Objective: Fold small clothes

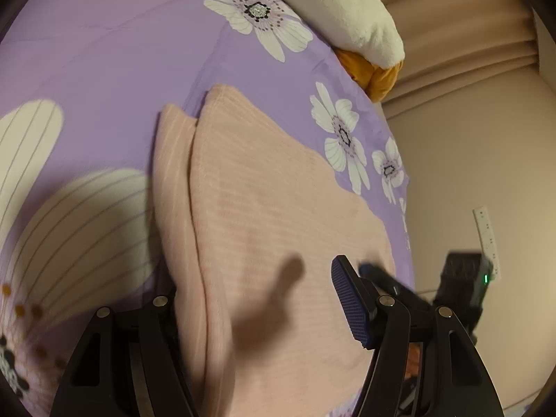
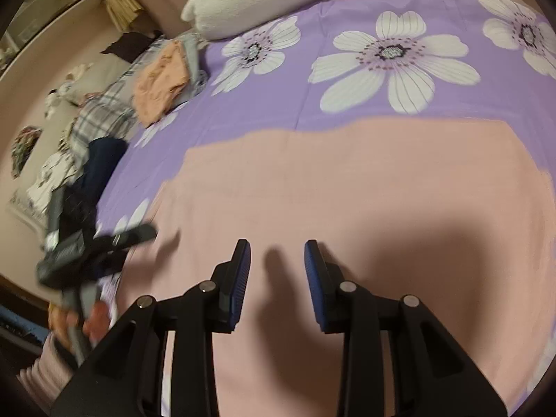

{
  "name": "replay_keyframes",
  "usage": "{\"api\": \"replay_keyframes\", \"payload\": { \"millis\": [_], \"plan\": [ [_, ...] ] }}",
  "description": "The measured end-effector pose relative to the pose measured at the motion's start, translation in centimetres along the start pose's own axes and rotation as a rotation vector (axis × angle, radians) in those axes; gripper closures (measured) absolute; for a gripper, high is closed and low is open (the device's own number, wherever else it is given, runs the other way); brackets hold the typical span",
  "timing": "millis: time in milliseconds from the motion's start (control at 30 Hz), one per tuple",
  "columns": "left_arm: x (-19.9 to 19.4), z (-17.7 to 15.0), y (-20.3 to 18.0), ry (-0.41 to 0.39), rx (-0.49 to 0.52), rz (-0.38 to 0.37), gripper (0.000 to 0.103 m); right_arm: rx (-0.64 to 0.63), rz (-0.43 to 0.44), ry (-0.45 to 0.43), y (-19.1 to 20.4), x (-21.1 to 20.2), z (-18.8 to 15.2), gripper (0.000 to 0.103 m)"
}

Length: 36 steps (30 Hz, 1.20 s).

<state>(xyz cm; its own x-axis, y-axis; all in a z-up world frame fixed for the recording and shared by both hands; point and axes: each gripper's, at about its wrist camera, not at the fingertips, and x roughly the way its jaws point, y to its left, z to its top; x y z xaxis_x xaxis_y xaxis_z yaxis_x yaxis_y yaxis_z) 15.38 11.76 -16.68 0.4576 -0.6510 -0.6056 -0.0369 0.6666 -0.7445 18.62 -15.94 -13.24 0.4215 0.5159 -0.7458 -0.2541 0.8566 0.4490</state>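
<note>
A pale pink ribbed garment (image 1: 264, 208) lies spread on the purple flowered bedspread (image 1: 104, 69). In the left wrist view its left side is folded over, with a raised fold edge (image 1: 187, 180). My left gripper (image 1: 257, 299) is open just above the cloth; its left finger is hidden behind the fold, its right pad (image 1: 349, 302) shows. The right wrist view shows the same garment (image 2: 347, 187) flat and wide. My right gripper (image 2: 277, 271) is open and empty just above the cloth's near part. The other gripper (image 2: 90, 246) shows blurred at the garment's left edge.
A white plush pillow (image 1: 347, 10) and an orange cushion (image 1: 378, 73) lie at the head of the bed. A pile of other clothes (image 2: 114, 104), with a peach piece (image 2: 160, 76) on top, sits at the bed's far left. The bed edge and wall are on the right in the left wrist view.
</note>
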Motion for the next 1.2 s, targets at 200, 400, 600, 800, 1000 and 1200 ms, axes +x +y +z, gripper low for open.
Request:
{"api": "replay_keyframes", "payload": {
  "millis": [200, 400, 600, 800, 1000, 1200],
  "plan": [
    [0.3, 0.4, 0.4, 0.014, 0.014, 0.109, 0.077, 0.01, -0.114, 0.029, 0.0, 4.2, 3.7, 0.09],
    [0.4, 0.3, 0.3, 0.015, 0.03, 0.139, 0.079, -0.002, -0.131, 0.058, -0.3, 3.8, 3.6, 0.097],
    [0.2, 0.5, 0.7, 0.023, 0.009, 0.126, 0.079, -0.089, -0.083, 0.089, 1.4, 1.1, -0.3, 0.093],
    [0.4, 0.5, 0.2, 0.021, 0.01, 0.153, 0.079, -0.109, -0.083, 0.1, 2.3, -1.1, -3.3, 0.093],
    [0.5, 0.5, 0.1, 0.021, 0.015, 0.17, 0.079, -0.176, -0.047, 0.145, 4.6, -3.4, -8.1, 0.091],
    [0.2, 0.5, -1.2, 0.015, 0.043, 0.224, 0.086, -0.164, -0.027, 0.155, 4.1, -3.0, -10.2, 0.091]
  ]
}}
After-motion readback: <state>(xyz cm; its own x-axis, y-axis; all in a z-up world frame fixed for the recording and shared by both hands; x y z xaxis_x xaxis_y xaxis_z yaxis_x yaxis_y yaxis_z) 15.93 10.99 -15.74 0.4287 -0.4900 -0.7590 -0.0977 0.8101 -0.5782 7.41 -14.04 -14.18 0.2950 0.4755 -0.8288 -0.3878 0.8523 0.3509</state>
